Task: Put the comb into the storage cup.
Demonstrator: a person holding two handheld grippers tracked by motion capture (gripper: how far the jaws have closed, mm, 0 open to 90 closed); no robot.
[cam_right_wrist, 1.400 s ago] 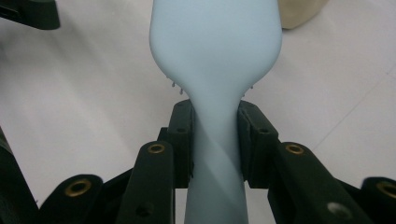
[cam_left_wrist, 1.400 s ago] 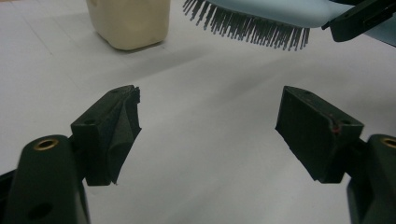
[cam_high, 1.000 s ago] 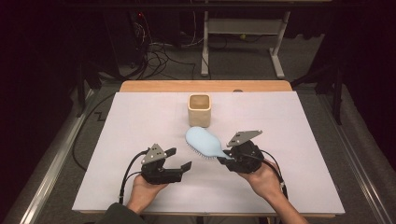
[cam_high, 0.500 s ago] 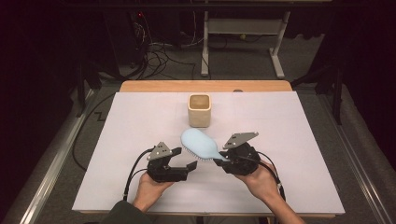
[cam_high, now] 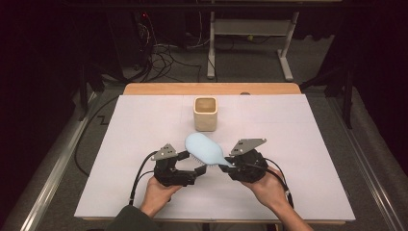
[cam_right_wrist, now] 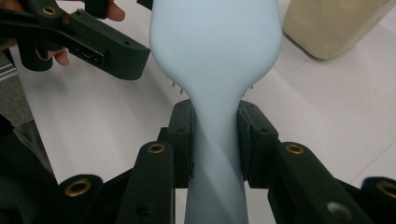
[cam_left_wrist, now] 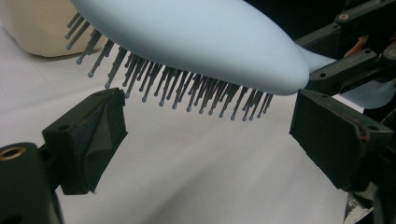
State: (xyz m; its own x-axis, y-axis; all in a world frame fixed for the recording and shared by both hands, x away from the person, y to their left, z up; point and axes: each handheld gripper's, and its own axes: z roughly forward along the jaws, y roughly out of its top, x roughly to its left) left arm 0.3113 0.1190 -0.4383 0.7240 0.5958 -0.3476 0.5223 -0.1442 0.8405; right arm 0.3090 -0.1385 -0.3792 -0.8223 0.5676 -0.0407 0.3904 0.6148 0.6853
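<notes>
High view: a pale blue hairbrush (cam_high: 204,149) is held above the white worktop (cam_high: 308,144), between its centre and near edge, clear of the surface with bristles facing down. The handle is clamped in the right gripper (cam_high: 231,165); in the right gripper view the two jaws are seen pressed against both sides of the narrow handle (cam_right_wrist: 215,154).

Left gripper (cam_high: 196,163): jaws spread wide, set under and to either side of the brush head. In the left gripper view the bristles (cam_left_wrist: 187,88) hang just above the gap between the pads (cam_left_wrist: 95,135); no contact is seen.

A cream square cup (cam_high: 205,113) stands upright toward the far edge, at mid-width, well apart from both grippers, its opening unobstructed.

Progress, as judged: pick-up is done and the brush is airborne. A handover or two-gripper hold appears to be in preparation but is not yet made. Placement in the cup, if intended, is left to do.
</notes>
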